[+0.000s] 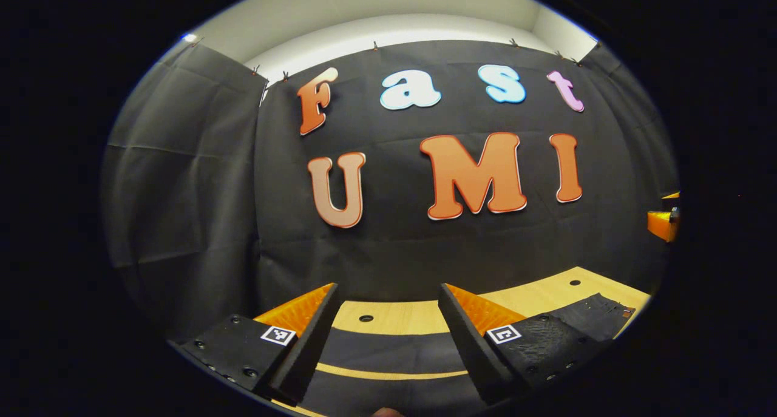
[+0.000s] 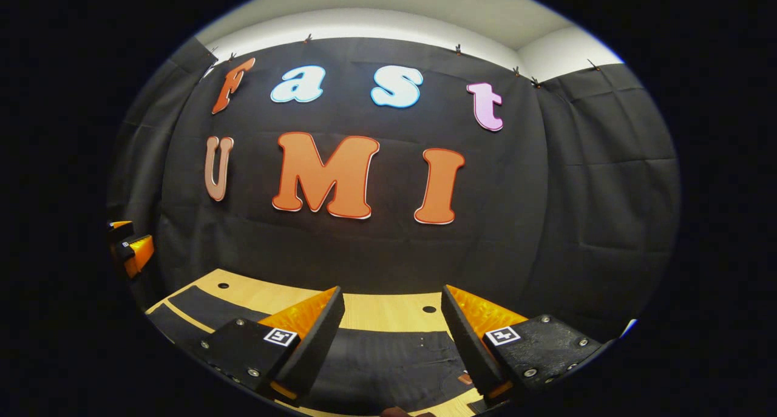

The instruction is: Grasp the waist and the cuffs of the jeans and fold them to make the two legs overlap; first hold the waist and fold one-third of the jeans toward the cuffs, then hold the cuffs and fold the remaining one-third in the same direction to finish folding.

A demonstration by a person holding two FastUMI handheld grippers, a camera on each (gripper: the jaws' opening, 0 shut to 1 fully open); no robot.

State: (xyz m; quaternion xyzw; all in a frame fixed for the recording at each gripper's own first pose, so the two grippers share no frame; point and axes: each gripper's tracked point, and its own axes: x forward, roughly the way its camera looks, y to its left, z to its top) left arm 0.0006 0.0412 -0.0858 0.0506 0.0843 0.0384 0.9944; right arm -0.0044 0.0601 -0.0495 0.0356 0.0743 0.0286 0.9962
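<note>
Your left gripper [image 1: 388,320] hangs above the table [image 1: 534,295] with its jaws spread wide and nothing between them; through the gap you look down on the jeans [image 1: 388,353], dark cloth laid flat on the pale wood. In the left gripper view the jeans run from 6 o'clock out toward 4 o'clock, where a rougher, darker end [image 1: 592,311] with a small tag at its edge lies past your right-hand finger, and a thin strip of bare wood shows between two bands of the cloth. A round hole [image 1: 366,318] in the tabletop sits just beyond the jeans, near 6 o'clock between the fingers. Your other gripper shows at the 3 o'clock edge of that view, well apart from this one. Your right gripper [image 2: 391,320] also has its jaws wide apart, holding nothing, and does not touch the cloth. In the right gripper view the jeans [image 2: 388,362] lie under and between the fingers at 6 o'clock and stretch away toward 8 o'clock [image 2: 200,305], with table wood [image 2: 388,311] beyond them. The left gripper shows at the 9 o'clock edge of that view. The black cloth wall [image 2: 546,223] stands behind the table.
</note>
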